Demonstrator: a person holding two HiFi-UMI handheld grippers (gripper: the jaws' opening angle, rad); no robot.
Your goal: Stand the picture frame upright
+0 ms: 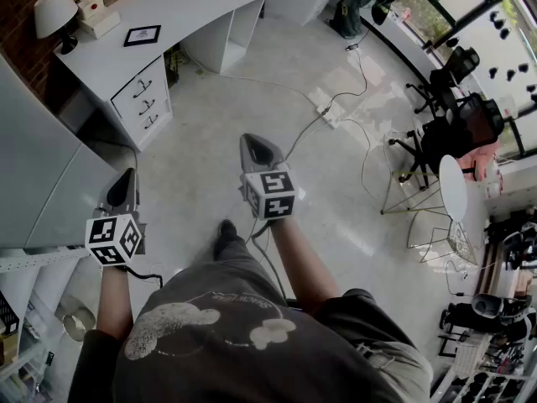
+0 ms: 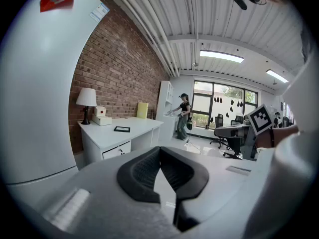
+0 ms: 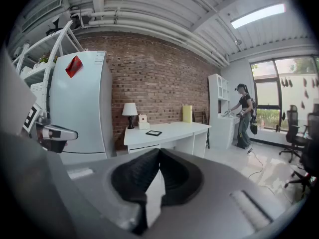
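Left tongs (image 2: pixel 160 151) and right tongs (image 3: pixel 159 153): both pairs of my jaws are pressed fully together, pad against pad, with nothing caught between them. In the head view I hold the left tongs (image 1: pixel 127 179) low at my left side and the right tongs (image 1: pixel 256 145) further forward, near the middle, both over bare floor (image 1: pixel 277 82).

Picture frame (image 1: pixel 142 34): it lies flat, face up, on the white tabletop (image 1: pixel 193 7), well apart from both tongs, ahead of me and to the left. In the left gripper view the picture frame (image 2: pixel 121 129) appears above and to the left of my closed jaw tips. In the right gripper view the picture frame (image 3: pixel 153 133) sits almost directly above the jaw tips, close to the line along which they point.

Surroundings: a lamp (image 1: pixel 54 11) and a small box (image 1: pixel 96 19) stand at the wall end of the tabletop, beyond the frame. A pale fridge (image 3: pixel 82 103) stands left of the tabletop, against the brick wall. A person (image 3: pixel 243 116) stands far off by the windows.
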